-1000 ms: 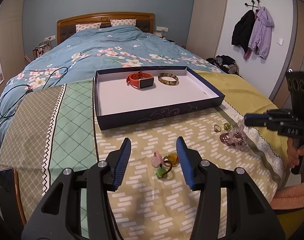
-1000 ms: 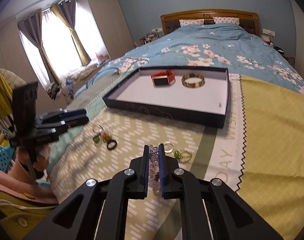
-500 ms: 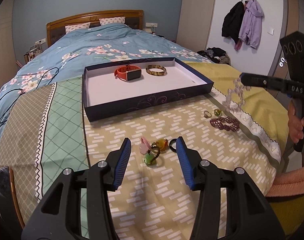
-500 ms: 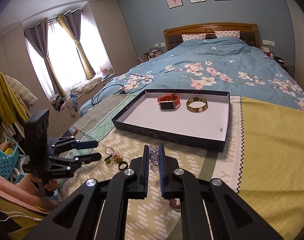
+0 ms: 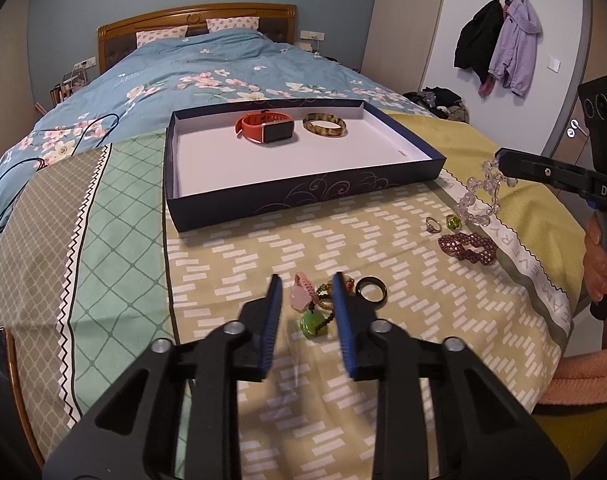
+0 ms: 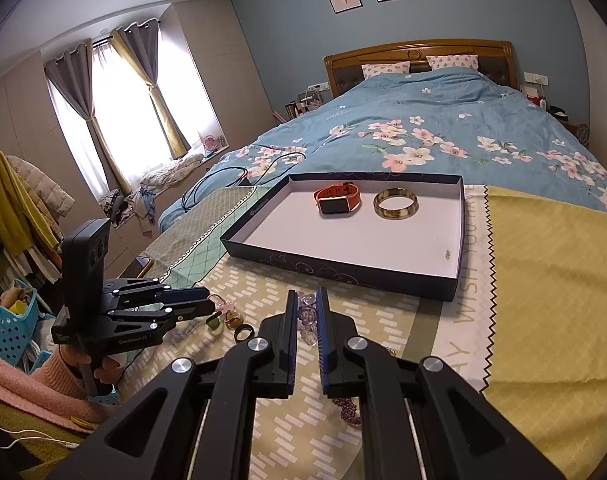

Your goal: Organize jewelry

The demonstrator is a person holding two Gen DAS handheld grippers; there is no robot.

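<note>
Clear bead bracelet [image 5: 480,197] clamped in right hand-held gripper [image 6: 304,307]; left hand-held gripper [image 5: 305,295] closing around charm cluster [image 5: 312,307].

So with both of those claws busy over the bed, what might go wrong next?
The left gripper is closing around a tangled pink-and-green charm cluster; a stray loop could drag the neighbouring black ring along. The clear bead bracelet dangles from the right gripper by one edge and could slip before reaching the dark blue tray.
</note>
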